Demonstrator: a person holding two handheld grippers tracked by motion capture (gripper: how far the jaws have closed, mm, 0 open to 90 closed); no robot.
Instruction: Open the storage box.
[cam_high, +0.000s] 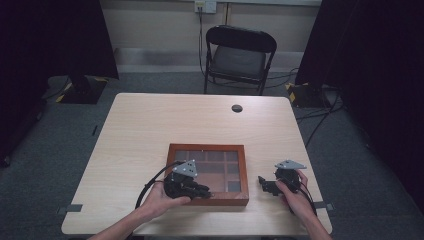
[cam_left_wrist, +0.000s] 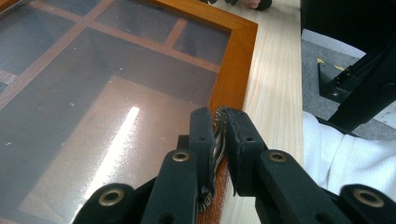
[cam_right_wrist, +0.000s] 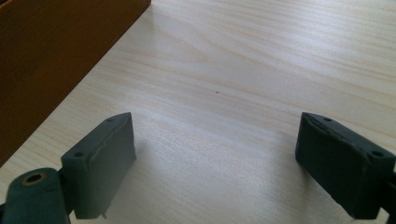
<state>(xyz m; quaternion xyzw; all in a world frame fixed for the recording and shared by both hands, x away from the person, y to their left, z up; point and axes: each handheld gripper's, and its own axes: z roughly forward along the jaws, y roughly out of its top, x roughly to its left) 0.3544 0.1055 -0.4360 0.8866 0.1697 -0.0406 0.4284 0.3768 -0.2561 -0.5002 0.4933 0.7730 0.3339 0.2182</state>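
Observation:
A flat wooden box (cam_high: 207, 148) with a glass lid over several compartments lies near the table's front edge. My left gripper (cam_high: 204, 190) reaches over its front rail. In the left gripper view the jaws of the left gripper (cam_left_wrist: 220, 123) are shut on a thin striped tab (cam_left_wrist: 218, 140) at the edge of the wooden frame (cam_left_wrist: 233, 70). My right gripper (cam_high: 263, 183) rests on the table just right of the box, apart from it. In the right gripper view the right gripper (cam_right_wrist: 217, 149) stands open over bare tabletop, with the box's side wall (cam_right_wrist: 56, 56) to its left.
A black folding chair (cam_high: 240, 55) stands beyond the table's far edge. A dark round cable hole (cam_high: 237, 108) sits in the tabletop at the back. Light wood tabletop (cam_high: 150, 130) spreads left of and behind the box. A white sleeve (cam_left_wrist: 345, 158) shows beside the left gripper.

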